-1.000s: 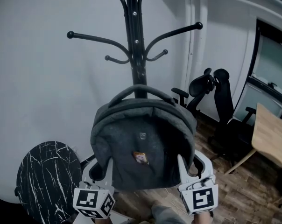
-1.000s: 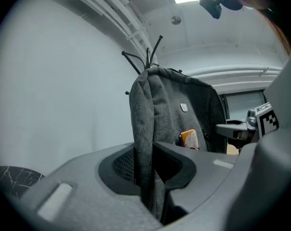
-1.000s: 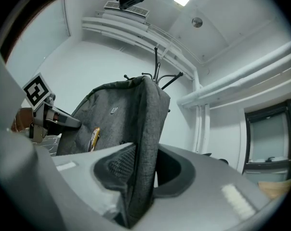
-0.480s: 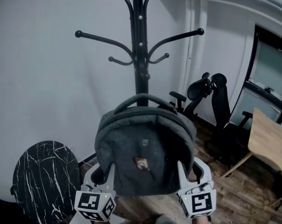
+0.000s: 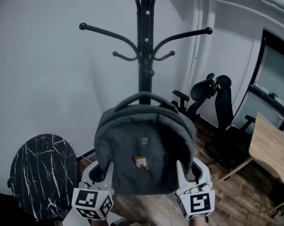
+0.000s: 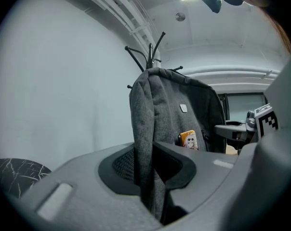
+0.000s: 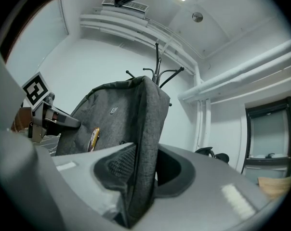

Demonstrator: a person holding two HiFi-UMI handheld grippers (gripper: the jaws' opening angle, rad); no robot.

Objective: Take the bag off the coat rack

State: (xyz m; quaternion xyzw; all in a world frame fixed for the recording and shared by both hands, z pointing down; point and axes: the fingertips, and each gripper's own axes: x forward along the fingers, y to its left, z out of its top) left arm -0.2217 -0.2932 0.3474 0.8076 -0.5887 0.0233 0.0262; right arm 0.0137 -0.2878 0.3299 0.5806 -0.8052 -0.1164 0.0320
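Observation:
A grey backpack (image 5: 144, 145) with a small orange badge hangs between my two grippers, in front of the black coat rack (image 5: 145, 41). Its top handle stands below the rack's lowest hooks and touches none of them. On the bag's left edge my left gripper (image 5: 104, 171) is shut, and the left gripper view shows the fabric (image 6: 145, 129) pinched between the pads. At the bag's right edge my right gripper (image 5: 191, 166) is shut the same way, gripping the fabric (image 7: 143, 129) in the right gripper view. The bag's lower part is hidden behind the grippers.
A round black marble table (image 5: 41, 175) stands low on the left against the white wall. Black office chairs (image 5: 217, 98) and a wooden table (image 5: 273, 149) are on the right, over a wood floor. The rack's pole rises straight behind the bag.
The bag's handle sits slightly lower against the rack's hooks than before. Both grippers keep the same hold on the bag's edges.

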